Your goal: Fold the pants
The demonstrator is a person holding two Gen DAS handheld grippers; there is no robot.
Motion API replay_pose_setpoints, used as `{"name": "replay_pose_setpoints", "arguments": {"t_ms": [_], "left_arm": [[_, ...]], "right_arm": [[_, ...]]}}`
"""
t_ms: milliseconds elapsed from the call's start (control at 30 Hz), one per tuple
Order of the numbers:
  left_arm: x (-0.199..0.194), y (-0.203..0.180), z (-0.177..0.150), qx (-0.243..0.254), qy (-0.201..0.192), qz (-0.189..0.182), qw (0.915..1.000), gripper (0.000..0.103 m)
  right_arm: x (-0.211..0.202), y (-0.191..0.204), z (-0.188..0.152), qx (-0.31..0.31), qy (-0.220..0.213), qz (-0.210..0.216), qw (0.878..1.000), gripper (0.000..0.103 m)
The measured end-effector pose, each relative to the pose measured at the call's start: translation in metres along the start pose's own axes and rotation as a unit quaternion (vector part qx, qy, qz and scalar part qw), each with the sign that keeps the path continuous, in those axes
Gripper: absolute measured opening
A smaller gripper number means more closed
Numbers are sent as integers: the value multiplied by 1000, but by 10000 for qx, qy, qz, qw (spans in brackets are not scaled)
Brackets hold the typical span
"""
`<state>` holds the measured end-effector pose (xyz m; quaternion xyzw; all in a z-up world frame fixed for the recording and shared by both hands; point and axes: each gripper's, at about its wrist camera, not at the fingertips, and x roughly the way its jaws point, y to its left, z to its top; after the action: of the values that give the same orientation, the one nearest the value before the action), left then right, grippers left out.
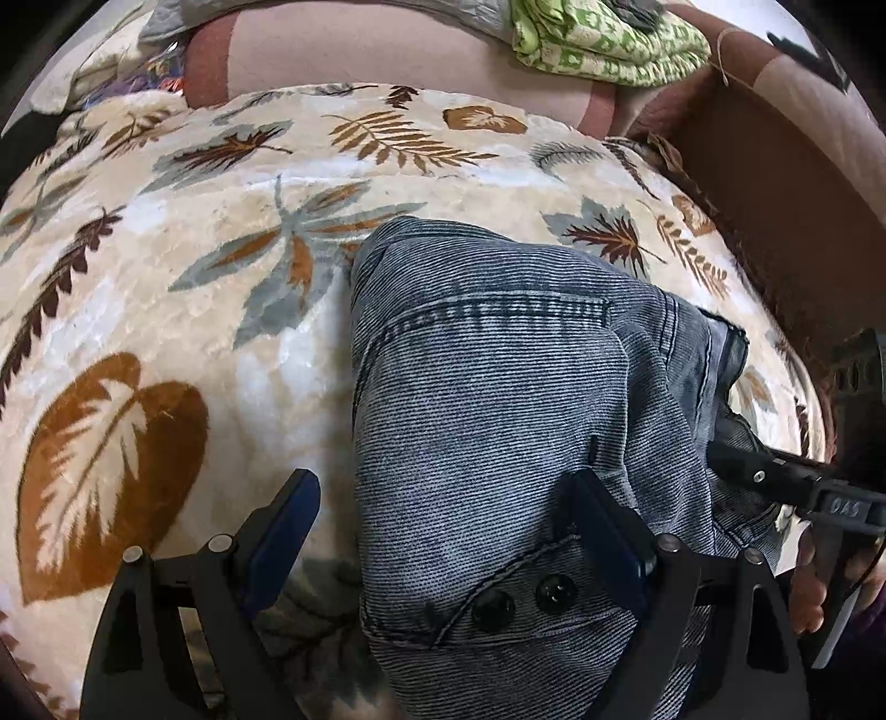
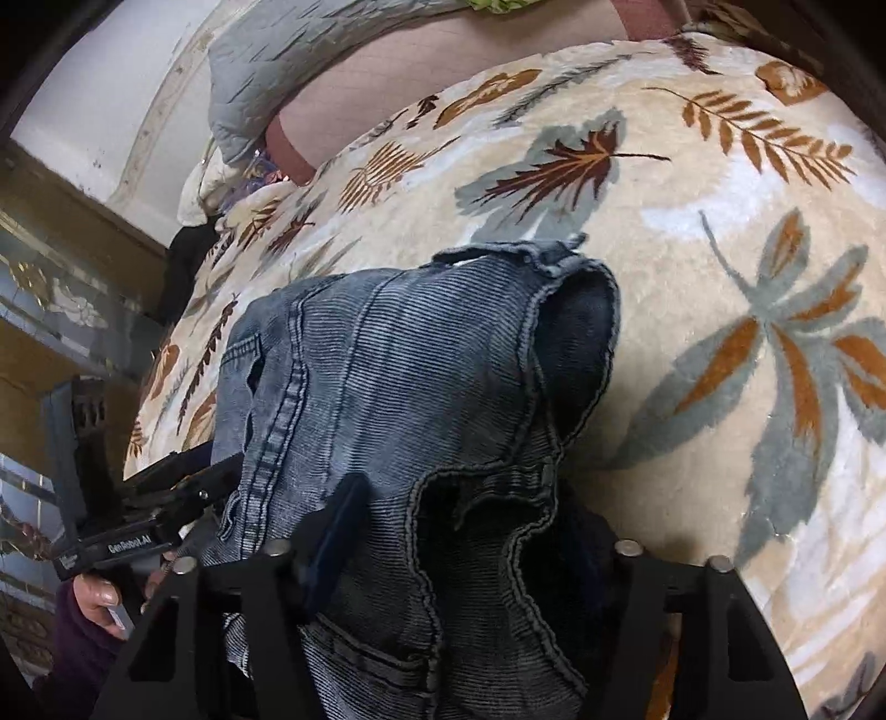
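Grey-blue corduroy-look pants (image 1: 498, 387) lie bunched lengthways on a cream blanket with a leaf print (image 1: 166, 288). My left gripper (image 1: 446, 498) stands wide open over their near end. Its left finger rests above the blanket and its right finger on the cloth beside two dark snaps (image 1: 523, 601). In the right wrist view the pants (image 2: 398, 387) fill the space between the fingers of my right gripper (image 2: 465, 515). A frayed hem drapes over its right finger and hides it, so pad contact is unclear. The left gripper (image 2: 183, 487) shows at the pants' left edge.
A green patterned cloth (image 1: 603, 50) and a pink cushion (image 1: 360, 50) lie at the far side. A grey quilted pillow (image 2: 277, 72) sits far left. A brown border (image 1: 775, 210) runs along the blanket's right edge. A hand (image 2: 99, 598) grips the left tool.
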<state>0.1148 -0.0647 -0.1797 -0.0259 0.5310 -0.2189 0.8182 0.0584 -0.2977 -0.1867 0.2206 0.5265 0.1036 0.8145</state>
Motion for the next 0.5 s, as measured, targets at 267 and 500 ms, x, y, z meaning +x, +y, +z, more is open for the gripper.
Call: {"name": "replay_pose_setpoints", "arguments": {"t_ms": [267,500], "left_arm": [[-8,-4,1,50,-99,-261,9996,48],[-27,-8,8,202,-266,-283,9990,30]], "right_arm": [[-13,19,-6,-481,-313,-112,9983,33],[-37,43,-6,-861,-910,-77,9921,28]]}}
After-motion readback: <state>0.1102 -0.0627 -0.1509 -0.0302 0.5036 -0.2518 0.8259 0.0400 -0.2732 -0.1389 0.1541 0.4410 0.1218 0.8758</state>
